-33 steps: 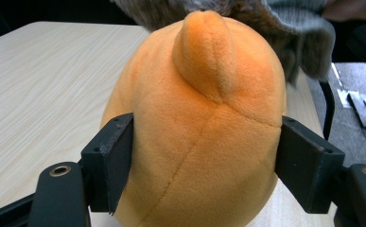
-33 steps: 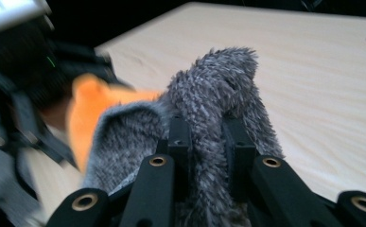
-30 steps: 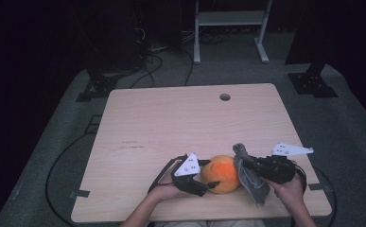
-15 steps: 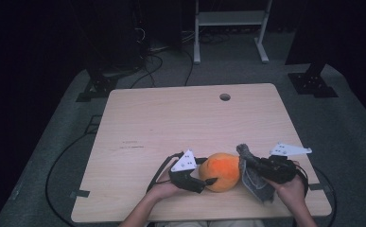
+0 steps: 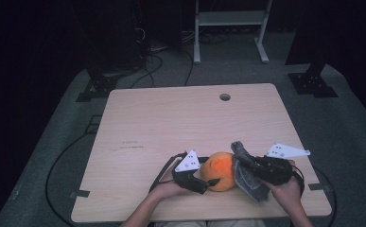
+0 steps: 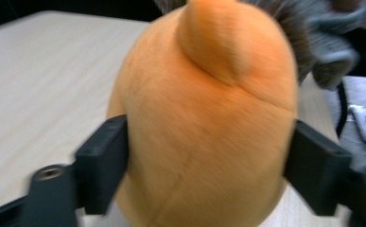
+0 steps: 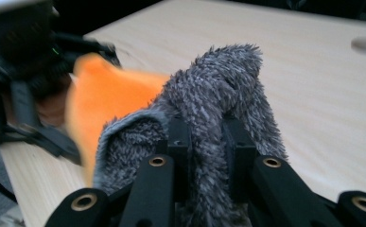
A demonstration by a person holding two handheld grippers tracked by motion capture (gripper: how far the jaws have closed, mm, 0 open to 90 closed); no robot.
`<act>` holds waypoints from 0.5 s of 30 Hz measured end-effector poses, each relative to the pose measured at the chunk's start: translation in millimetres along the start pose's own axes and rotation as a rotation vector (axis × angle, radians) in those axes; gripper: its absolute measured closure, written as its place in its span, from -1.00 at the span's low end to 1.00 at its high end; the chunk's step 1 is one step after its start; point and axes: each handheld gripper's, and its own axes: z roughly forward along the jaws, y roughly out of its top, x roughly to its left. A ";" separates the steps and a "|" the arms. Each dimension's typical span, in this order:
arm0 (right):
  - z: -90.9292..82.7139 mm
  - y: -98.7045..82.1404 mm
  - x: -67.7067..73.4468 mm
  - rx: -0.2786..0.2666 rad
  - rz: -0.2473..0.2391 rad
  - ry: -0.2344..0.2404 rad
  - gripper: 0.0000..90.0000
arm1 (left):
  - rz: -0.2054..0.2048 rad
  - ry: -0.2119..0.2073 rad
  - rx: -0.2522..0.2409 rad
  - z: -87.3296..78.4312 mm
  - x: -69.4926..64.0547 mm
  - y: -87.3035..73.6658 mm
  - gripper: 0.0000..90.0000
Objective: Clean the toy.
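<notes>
The orange plush lies near the front edge of the table, between the two grippers. In the high view, the left gripper comes to it from the left side, and the person's left hand holds this gripper low over the wood. In the left gripper view, the plush sits between the two black jaws, and both pads lie against its soft sides. The jaws have just been opening a little, but the plush is between them and they touch it on both sides, so this gripper grips the plush.

The right gripper is on the other side of the plush, held by the right hand. It is closed on a grey cloth. In the right gripper view, the cloth is fluffy and bunched; it rises between the two jaws, which stand very close together and pinch a fold of it. One end stands up above the jaws, and more of it hangs down at the left of them. In the high view the cloth lies just beside the plush and seems to touch its right side, and its lower part hangs toward the table's front edge.

A round hole is in the far part of the table, well apart from the grippers.
</notes>
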 end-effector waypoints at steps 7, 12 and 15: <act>11.0 9.6 21.2 -0.023 -0.072 0.052 0.68 | 0.009 0.024 0.000 2.6 -5.4 2.3 -0.29; 2.2 -5.7 -12.1 -0.001 0.050 0.000 0.68 | -0.042 0.029 -0.040 3.4 -1.7 4.5 -0.22; -0.1 -2.9 -9.0 -0.026 0.036 -0.005 0.68 | -0.021 0.041 -0.055 -2.4 -3.6 13.7 -0.21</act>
